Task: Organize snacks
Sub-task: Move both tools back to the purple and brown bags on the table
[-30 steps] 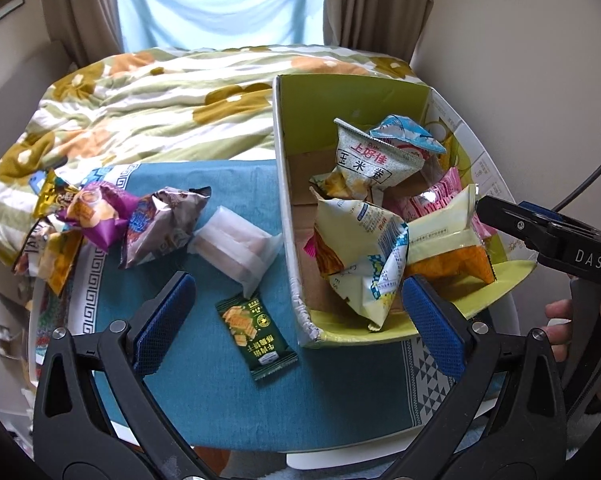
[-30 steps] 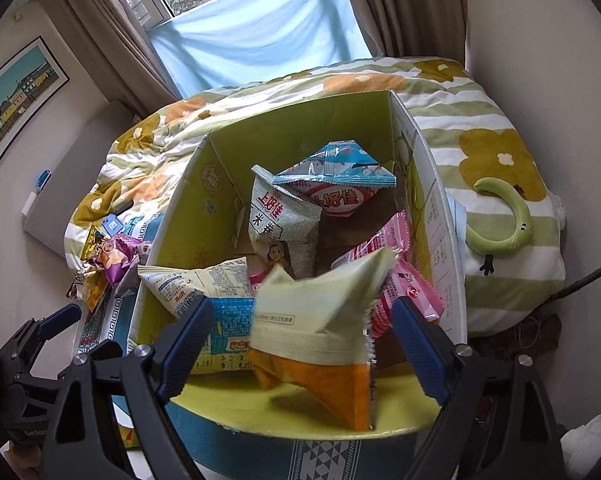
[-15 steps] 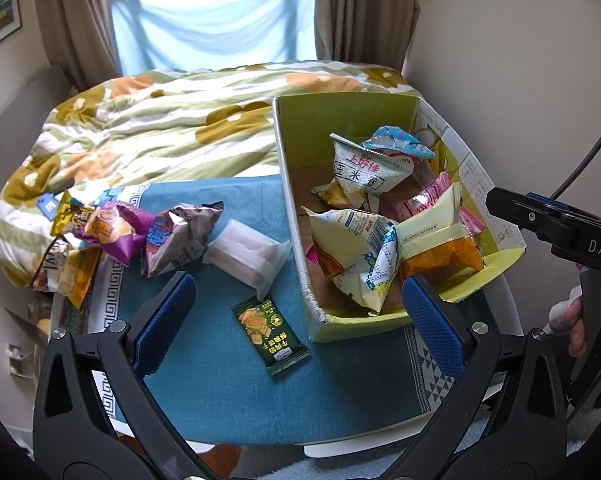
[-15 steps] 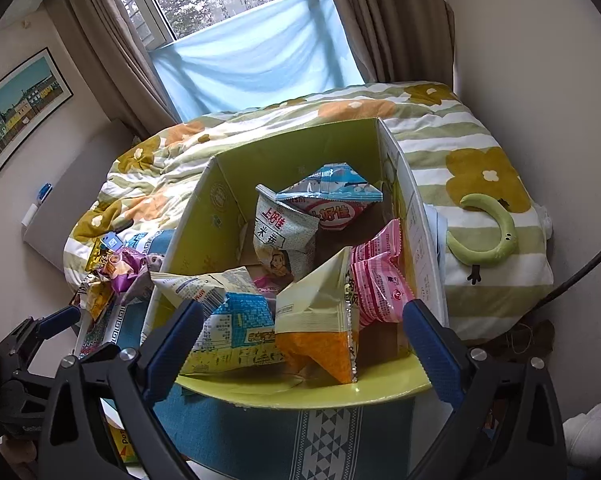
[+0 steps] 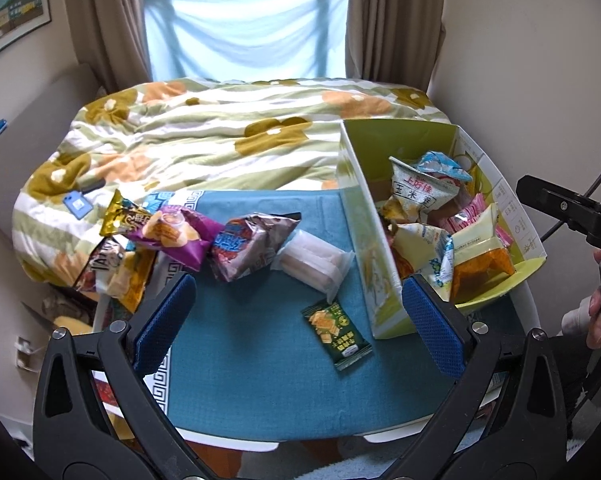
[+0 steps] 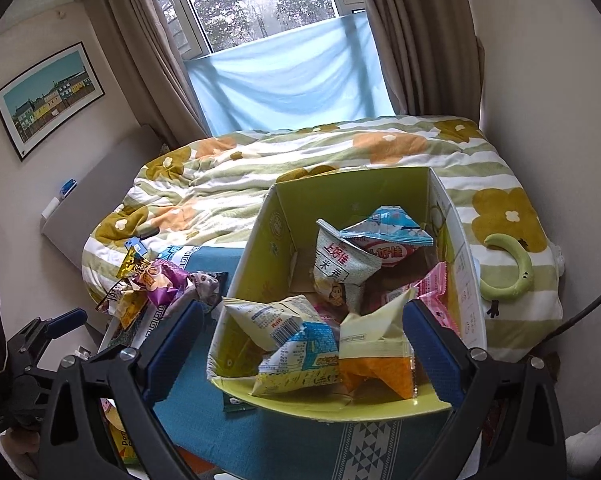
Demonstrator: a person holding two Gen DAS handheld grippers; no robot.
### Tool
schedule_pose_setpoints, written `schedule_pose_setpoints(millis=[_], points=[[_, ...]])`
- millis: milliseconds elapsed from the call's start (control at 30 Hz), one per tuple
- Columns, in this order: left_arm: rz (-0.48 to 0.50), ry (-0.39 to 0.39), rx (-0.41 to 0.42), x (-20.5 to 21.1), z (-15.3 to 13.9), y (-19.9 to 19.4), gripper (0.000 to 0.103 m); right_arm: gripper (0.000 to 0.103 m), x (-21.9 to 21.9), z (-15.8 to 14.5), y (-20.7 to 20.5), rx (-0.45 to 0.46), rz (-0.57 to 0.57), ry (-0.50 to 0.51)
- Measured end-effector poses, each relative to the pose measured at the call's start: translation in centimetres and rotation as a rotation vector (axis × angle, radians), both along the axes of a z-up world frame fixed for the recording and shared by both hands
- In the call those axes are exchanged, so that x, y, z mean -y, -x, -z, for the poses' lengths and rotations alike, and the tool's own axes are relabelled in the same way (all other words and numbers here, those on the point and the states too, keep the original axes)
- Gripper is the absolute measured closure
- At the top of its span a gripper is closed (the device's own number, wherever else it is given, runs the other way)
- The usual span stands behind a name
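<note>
— What's on the counter (image 5: 260, 380), reading left to right?

— From my left view: a heap of snacks at the left edge, one black-and-gold pack (image 5: 100, 266) with letters I can't fully read, then a purple bag (image 5: 172, 234), a brown bag (image 5: 248, 246), a clear packet (image 5: 314, 260) and a small green cracker sachet (image 5: 335, 334) lying flat on the blue cloth.

— And the box (image 6: 256, 248)?

— It stands at the right, open, with bags inside. One grey-white bag (image 6: 340, 270) reads 上好佳 and 玉米; an orange bag (image 6: 376, 364) sits nearest me.

— The tongs?

— My left tongs (image 5: 298, 320) are spread wide, empty, above the cloth. My right tongs (image 6: 302, 350) are also released, empty, at the box's near flap.
</note>
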State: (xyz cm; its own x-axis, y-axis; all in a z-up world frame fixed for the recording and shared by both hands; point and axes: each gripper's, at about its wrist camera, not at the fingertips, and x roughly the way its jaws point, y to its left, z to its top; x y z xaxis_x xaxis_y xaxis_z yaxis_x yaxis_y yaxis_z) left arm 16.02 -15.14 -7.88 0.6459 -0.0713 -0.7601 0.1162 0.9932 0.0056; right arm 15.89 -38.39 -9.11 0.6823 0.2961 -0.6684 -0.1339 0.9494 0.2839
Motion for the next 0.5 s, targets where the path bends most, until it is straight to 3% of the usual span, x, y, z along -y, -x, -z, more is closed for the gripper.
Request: schedule_pose_setpoints(millis=[500], points=[[0.024, -0.021, -0.036, -14.9, 0.5, -4.4, 0.001, 0.004, -13.9, -0.6, -2.4, -0.014, 0.015, -0.012]])
